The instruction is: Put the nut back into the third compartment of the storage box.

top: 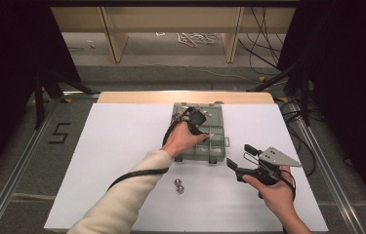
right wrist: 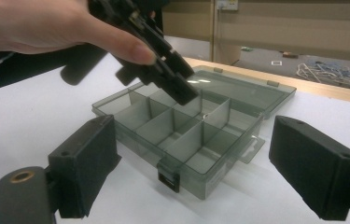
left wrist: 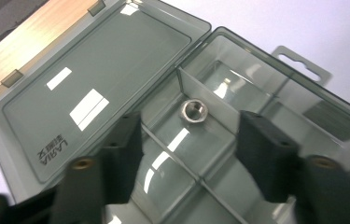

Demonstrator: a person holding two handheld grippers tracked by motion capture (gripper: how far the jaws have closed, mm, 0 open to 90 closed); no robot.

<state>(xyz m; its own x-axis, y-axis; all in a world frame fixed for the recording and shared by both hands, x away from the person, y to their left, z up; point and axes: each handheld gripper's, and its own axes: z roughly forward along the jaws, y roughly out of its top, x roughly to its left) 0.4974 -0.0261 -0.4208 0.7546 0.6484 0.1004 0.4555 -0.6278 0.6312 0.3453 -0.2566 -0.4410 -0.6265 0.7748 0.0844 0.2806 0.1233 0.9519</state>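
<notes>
A smoky-grey compartment box [top: 218,154] lies open at the table's middle, its lid [left wrist: 93,79] flat toward the far edge. One metal nut [left wrist: 194,111] rests in a compartment by a divider. My left gripper [top: 196,118] hangs over the box, its jaws [left wrist: 189,149] open and nothing pressed between them; the nut lies below and beyond the pads. My right gripper [top: 241,156] is held open to the right of the box, near its front corner, with nothing in it. In the right gripper view its jaws [right wrist: 193,149] frame the box [right wrist: 135,136], and the left gripper [right wrist: 175,84] points down into it.
Two more metal nuts [top: 179,185] sit on the white table sheet [top: 112,161] in front of the box, near the left forearm. The box's hang tab [left wrist: 303,65] sticks out at its right side. Cables lie on the floor beyond the table.
</notes>
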